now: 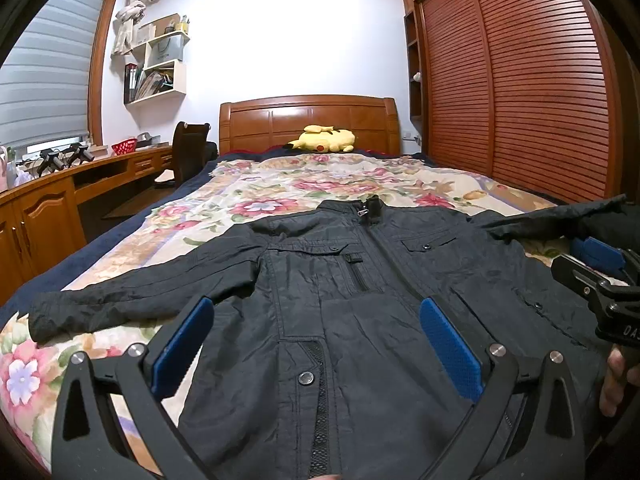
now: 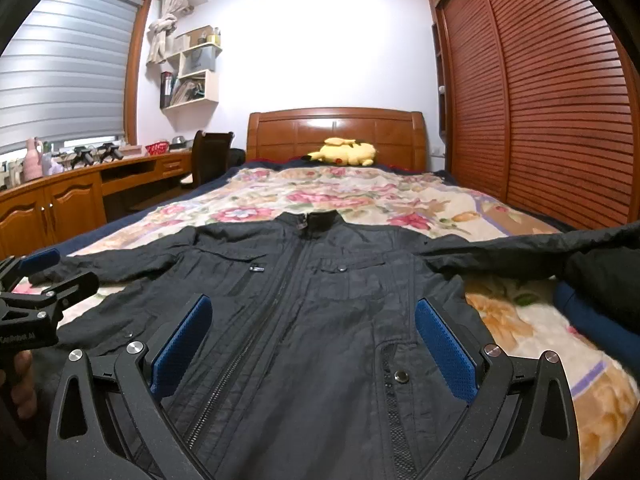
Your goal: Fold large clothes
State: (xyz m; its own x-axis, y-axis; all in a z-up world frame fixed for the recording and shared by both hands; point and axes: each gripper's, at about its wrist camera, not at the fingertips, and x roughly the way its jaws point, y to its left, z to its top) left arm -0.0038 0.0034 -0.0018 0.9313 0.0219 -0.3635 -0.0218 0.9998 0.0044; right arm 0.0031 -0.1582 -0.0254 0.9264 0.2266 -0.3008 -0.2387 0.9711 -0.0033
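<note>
A: Left gripper [image 1: 316, 312], low in the frame, is gaping wide, holding nothing. Jacket [image 1: 340, 300] is lying flat and zipped across the centre of the floral bedspread [image 1: 280, 184], sleeves spread; no fold is showing yet, so I'm judging everything is left.

B: Right gripper [image 2: 314, 312], bottom of its frame, is likewise spread wide and gripping nothing. Yellow plush [image 2: 344, 152] is sitting at upper centre, well apart; nothing is blocking the jacket.
</note>
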